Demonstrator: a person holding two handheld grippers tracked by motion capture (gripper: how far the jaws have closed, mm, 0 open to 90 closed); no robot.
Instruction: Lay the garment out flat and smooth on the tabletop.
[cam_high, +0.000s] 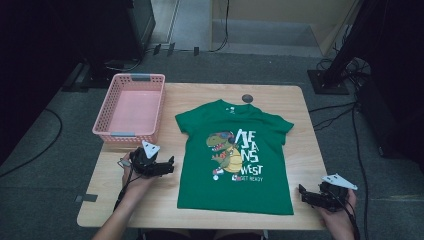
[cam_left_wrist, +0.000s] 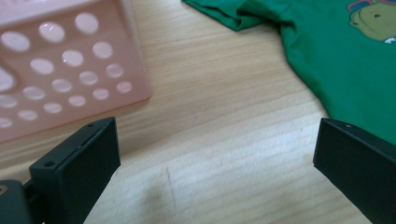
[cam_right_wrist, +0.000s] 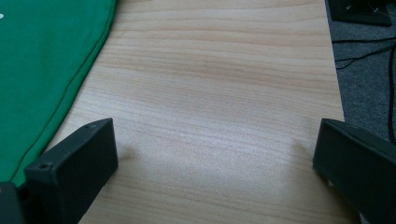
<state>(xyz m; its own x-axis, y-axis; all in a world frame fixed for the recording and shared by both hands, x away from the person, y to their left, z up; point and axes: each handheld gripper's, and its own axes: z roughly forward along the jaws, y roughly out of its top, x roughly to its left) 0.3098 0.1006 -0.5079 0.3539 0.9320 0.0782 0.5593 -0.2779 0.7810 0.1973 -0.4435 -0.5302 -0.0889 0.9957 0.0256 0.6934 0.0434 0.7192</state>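
A green T-shirt (cam_high: 235, 155) with a dinosaur print lies flat, front up, in the middle of the wooden table (cam_high: 200, 92). My left gripper (cam_high: 169, 166) rests on the table just left of the shirt's lower half, open and holding nothing. In the left gripper view its wide-apart jaws frame bare wood, with the T-shirt (cam_left_wrist: 345, 60) at the upper right. My right gripper (cam_high: 305, 194) sits near the table's front right corner, right of the shirt's hem, open and holding nothing. The right gripper view has the T-shirt (cam_right_wrist: 42, 60) edge at the left.
A pink perforated basket (cam_high: 131, 106) stands at the table's back left, close behind my left gripper; its wall (cam_left_wrist: 60, 70) is near the left jaw. A small dark round object (cam_high: 247, 98) lies beyond the shirt's collar. The table's right edge (cam_right_wrist: 337, 79) drops to grey floor with cables.
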